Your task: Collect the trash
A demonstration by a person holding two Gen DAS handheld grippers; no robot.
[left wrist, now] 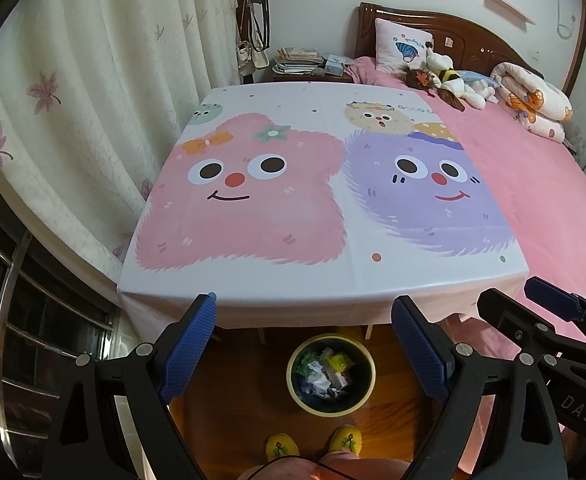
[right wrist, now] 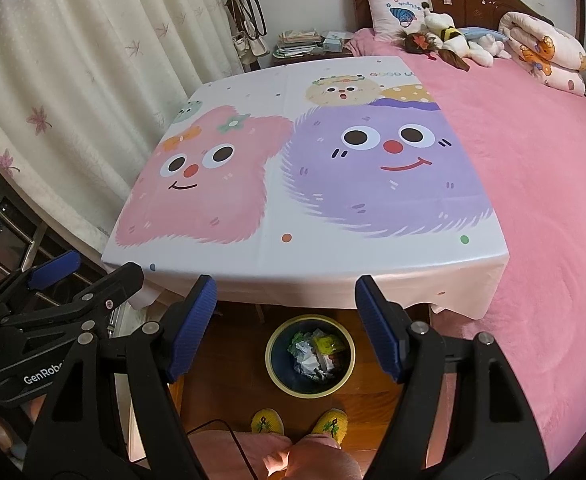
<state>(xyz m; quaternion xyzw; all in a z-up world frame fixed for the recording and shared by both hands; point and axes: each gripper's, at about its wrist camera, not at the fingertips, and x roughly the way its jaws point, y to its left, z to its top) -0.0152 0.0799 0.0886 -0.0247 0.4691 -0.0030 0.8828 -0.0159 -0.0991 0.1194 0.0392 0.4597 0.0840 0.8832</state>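
Crumpled trash (left wrist: pixel 325 376) is lying inside the round bin (left wrist: pixel 293 380) on the wooden floor, just under the table's (left wrist: pixel 253 280) near edge. Both the left claw (left wrist: pixel 305 332) and right claw (right wrist: pixel 287 308) are hanging spread apart, gripping nothing.

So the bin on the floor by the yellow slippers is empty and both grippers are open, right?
Not quite. The bin is not empty: the left wrist view shows crumpled wrappers and paper inside it. The rest holds: it stands by the yellow slippers, and the left gripper and right gripper are open.
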